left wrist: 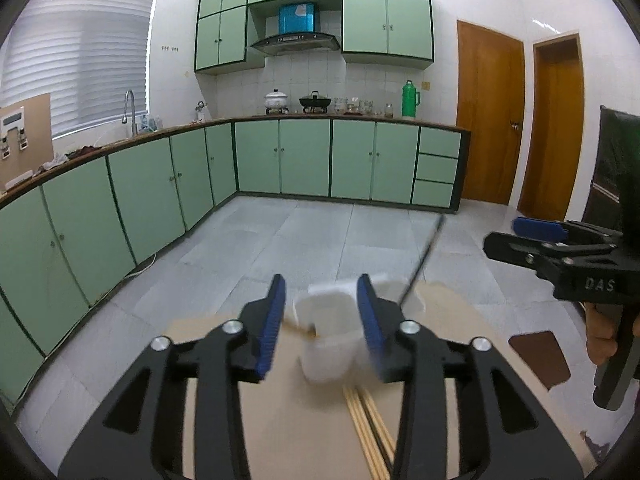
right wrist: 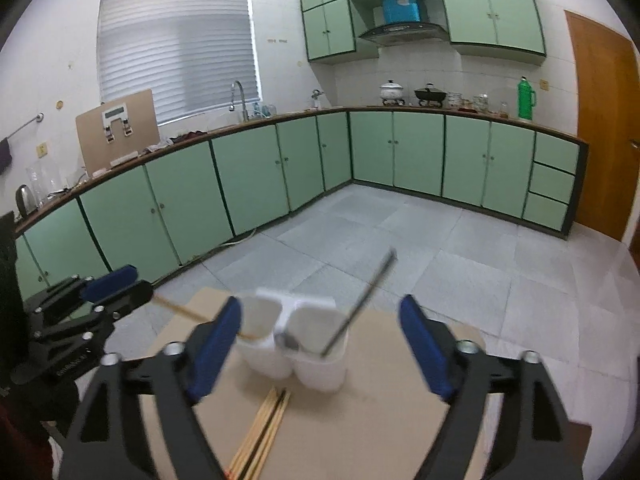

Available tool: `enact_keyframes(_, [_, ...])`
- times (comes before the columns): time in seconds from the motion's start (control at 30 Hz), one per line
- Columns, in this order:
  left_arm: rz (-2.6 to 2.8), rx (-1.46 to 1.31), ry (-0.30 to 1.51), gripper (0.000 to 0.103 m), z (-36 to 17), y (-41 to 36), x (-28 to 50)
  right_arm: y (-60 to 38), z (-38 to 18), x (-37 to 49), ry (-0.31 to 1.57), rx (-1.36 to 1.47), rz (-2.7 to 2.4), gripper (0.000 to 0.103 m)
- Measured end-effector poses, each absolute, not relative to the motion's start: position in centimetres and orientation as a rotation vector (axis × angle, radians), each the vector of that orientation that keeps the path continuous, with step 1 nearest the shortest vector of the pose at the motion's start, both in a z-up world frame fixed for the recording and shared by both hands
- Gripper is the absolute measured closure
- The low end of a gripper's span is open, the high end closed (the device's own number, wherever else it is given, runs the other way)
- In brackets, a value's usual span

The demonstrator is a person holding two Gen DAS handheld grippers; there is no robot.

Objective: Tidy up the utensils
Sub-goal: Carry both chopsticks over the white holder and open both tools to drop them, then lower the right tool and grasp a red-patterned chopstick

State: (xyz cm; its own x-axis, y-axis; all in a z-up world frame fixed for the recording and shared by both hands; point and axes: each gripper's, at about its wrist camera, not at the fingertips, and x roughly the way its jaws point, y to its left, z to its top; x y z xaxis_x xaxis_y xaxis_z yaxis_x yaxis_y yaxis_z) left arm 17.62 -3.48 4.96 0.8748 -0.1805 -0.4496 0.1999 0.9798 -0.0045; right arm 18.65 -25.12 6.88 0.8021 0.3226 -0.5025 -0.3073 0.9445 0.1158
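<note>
Reading "DAS" in raised letters on the right gripper [left wrist: 516, 240], I find no other legible writing. One white two-compartment holder [right wrist: 294, 344] stands on the tan worktop [right wrist: 360, 432], holding one dark utensil [right wrist: 360, 304] in its right cup and one wooden chopstick [right wrist: 188, 312] in its left. Loose chopsticks [right wrist: 260, 436], blurred and uncountable, lie before it; both the right and left gripper [left wrist: 320, 320] have jaws spread, empty.

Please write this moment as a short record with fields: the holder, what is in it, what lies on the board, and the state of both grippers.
holder: white two-compartment holder, upright on the cardboard board
in holder: dark chopstick leaning in one compartment; light chopstick in the other
on board: bundle of chopsticks lying before the holder
left gripper: jaws open
right gripper: jaws open, wide
</note>
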Motion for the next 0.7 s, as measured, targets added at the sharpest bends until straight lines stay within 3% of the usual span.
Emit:
enact_keyframes(0.1, [-0.204, 0.045, 0.524, 0.058, 2.6, -3.2, 15.5, -25.2, 4.1, 15.8, 0.574, 0.038, 0.321, 0.014])
enact_keyframes(0.53, [-0.158, 0.011, 0.813, 0.058, -10.7, -0.6, 8.8, -22.9, -8.0, 6.0, 0.765, 0.028, 0.238, 0.014])
enact_keyframes(0.7, [-0.153, 0.026, 0.836, 0.058, -12.3, -1.0, 7.7, -21.9, -10.3, 4.5, 0.808, 0.032, 0.241, 0.022])
